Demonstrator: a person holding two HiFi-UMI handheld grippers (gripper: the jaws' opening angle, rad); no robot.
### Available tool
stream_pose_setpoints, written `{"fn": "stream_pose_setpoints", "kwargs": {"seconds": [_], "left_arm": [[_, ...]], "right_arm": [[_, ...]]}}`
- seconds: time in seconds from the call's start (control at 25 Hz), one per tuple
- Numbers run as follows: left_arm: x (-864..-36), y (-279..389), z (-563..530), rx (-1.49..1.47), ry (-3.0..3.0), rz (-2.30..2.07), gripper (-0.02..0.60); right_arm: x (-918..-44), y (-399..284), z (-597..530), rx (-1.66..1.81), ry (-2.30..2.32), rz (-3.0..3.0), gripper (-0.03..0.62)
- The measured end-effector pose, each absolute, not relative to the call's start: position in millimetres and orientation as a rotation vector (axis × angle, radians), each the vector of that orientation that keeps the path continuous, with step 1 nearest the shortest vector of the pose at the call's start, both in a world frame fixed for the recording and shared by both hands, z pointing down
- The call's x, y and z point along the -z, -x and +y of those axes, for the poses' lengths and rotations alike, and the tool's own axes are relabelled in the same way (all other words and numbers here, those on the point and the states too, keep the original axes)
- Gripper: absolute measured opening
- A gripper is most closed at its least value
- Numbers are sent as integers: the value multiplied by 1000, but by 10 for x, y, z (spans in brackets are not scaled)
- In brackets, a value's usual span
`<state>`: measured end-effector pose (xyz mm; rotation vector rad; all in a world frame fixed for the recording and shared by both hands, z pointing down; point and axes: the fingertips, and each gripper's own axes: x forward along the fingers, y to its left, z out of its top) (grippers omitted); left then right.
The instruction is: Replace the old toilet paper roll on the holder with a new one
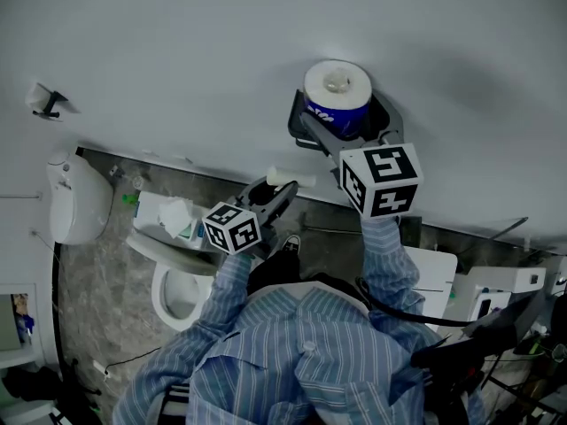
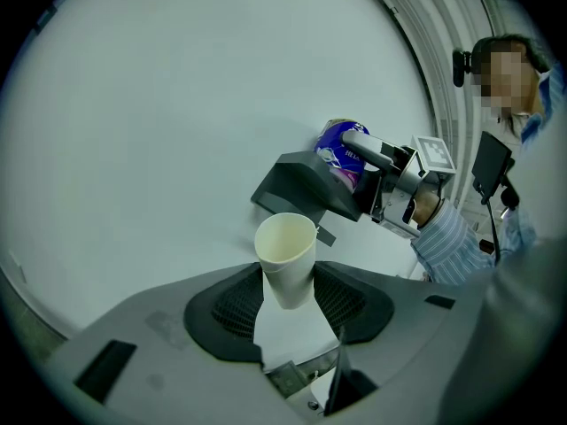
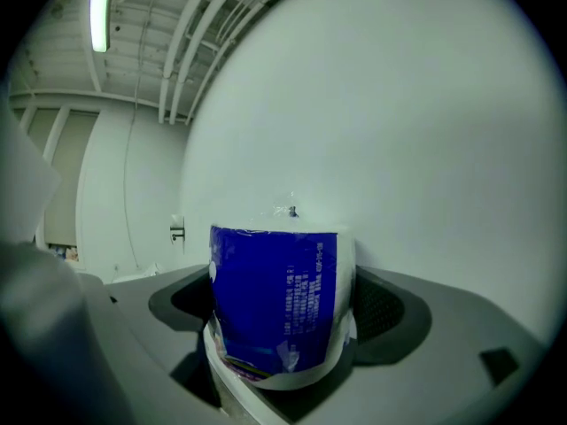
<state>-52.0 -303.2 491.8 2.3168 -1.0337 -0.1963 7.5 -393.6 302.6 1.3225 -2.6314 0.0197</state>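
Note:
My right gripper is shut on a new toilet paper roll in a blue wrapper and holds it close to the white wall. The roll stands upright between the jaws in the right gripper view and fills the gap. Lower and to the left, my left gripper is shut on a bare cream cardboard tube. In the left gripper view the tube sticks up between the pads, slightly squashed. Beyond it there, the right gripper carries the blue roll.
A small metal bracket is fixed to the wall at the far left and also appears as the bracket. Below stand a toilet with tissue packs on it and a white wall unit. Equipment and cables crowd the right.

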Motion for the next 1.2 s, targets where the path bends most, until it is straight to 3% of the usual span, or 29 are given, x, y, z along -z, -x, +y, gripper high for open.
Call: {"fn": "stream_pose_setpoints", "kwargs": {"seconds": [0.28,0.68,0.92,1.2], "left_arm": [[-4952,462,-3031,173,-2324,-994,181],[-5022,113,-2919,98,-2351,-892,181],[-5087,-14,-2871,62,-2354,-851,181],[-5117,-9,-2859,49,-2354,-848,181]], "right_arm": [[-2728,-484,-3816,-80,-1474,-2711,454],[-2999,-1820,-3520,-339,-1837,-2601,454],[-3515,-2194,-3441,-797,-1941,-2629,454],[-4108,-2039,-3506,-1421,-1894,-2699,454]]}}
